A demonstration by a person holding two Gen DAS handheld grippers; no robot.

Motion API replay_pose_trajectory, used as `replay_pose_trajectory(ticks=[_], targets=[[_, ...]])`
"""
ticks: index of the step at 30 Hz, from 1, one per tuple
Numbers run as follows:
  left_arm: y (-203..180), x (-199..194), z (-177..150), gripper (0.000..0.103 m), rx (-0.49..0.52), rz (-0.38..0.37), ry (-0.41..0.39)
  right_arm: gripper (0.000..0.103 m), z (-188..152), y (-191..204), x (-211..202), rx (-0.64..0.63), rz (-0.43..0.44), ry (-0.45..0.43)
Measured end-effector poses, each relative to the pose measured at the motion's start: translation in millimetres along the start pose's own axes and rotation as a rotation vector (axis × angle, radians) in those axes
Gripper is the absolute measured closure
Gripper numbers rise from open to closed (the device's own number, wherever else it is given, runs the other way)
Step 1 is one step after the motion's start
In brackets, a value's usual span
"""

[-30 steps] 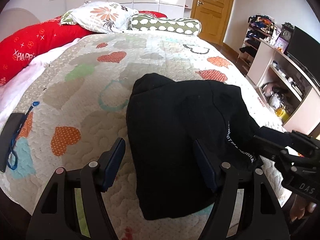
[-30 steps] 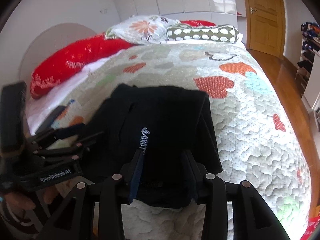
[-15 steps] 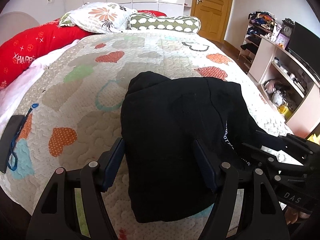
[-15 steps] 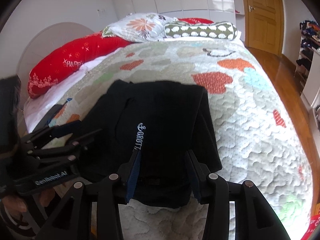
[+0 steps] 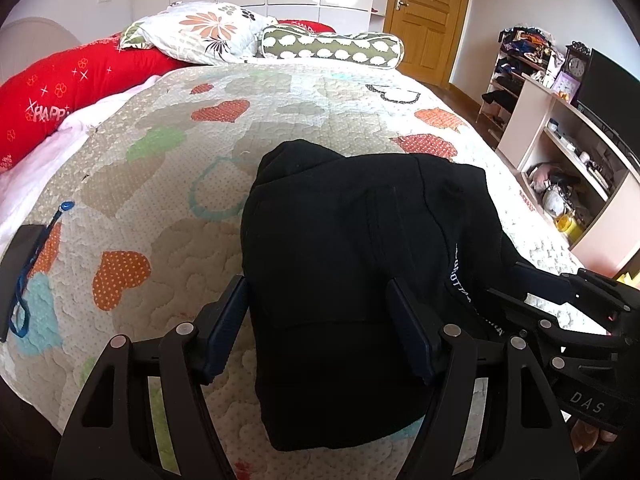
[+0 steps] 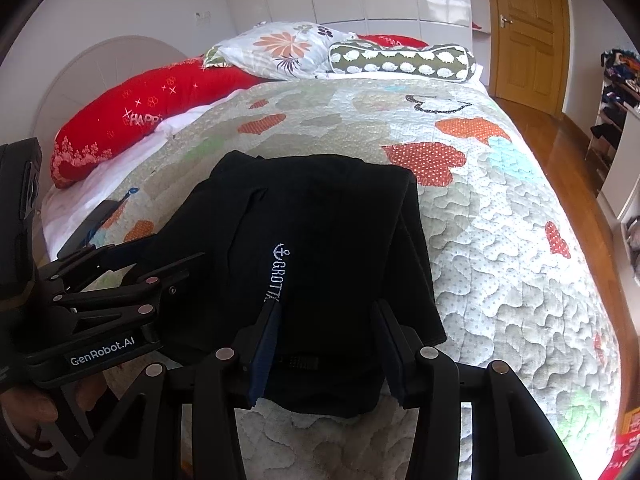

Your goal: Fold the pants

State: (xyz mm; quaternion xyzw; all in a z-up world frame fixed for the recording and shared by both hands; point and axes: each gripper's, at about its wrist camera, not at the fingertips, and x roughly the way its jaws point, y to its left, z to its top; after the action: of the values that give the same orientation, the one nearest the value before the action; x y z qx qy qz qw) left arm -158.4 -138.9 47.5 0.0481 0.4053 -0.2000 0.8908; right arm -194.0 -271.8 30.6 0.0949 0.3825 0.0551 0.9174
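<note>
The black pants lie folded into a thick rectangle on the quilt near the bed's front edge; white lettering runs along one seam. My left gripper is open, its jaws straddling the near left part of the bundle. My right gripper is open, its jaws either side of the near edge of the pants. Each gripper shows in the other's view: the right one at the pants' right side, the left one at their left side.
The heart-patterned quilt covers the bed. Pillows and a red bolster lie at the head. A dark phone with a blue strap lies at the left edge. Shelving and a door stand on the right.
Both grippers have edged forward over the near edge of the pants. The right gripper's jaws have opened a little wider. The pants have stayed folded in place.
</note>
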Motion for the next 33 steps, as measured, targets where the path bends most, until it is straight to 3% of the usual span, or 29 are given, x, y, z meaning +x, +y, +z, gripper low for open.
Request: replay_pose_trajectory(ticks=[9,17,23,32,33], targets=[[0,-5,0,0.032,-0.001,0.008,-0.020,0.057,0,2,-4,-0.001,0.000,-0.003],[21,-23,8,0.032,-0.047,0.000,-0.057,0.056,12,-14,-25,0.037,-0.020,-0.070],[30,-22,5,0.032,-0.061,0.024,-0.052,0.056,19,-24,-14,0.070,-0.045,-0.043],[27,-15,3,0.032,-0.062,0.025,-0.047,0.057,16,-12,-4,0.043,0.023,-0.027],[27,-15,3,0.032,-0.063,0.025,-0.047,0.062,15,-11,-1,0.039,0.029,-0.026]])
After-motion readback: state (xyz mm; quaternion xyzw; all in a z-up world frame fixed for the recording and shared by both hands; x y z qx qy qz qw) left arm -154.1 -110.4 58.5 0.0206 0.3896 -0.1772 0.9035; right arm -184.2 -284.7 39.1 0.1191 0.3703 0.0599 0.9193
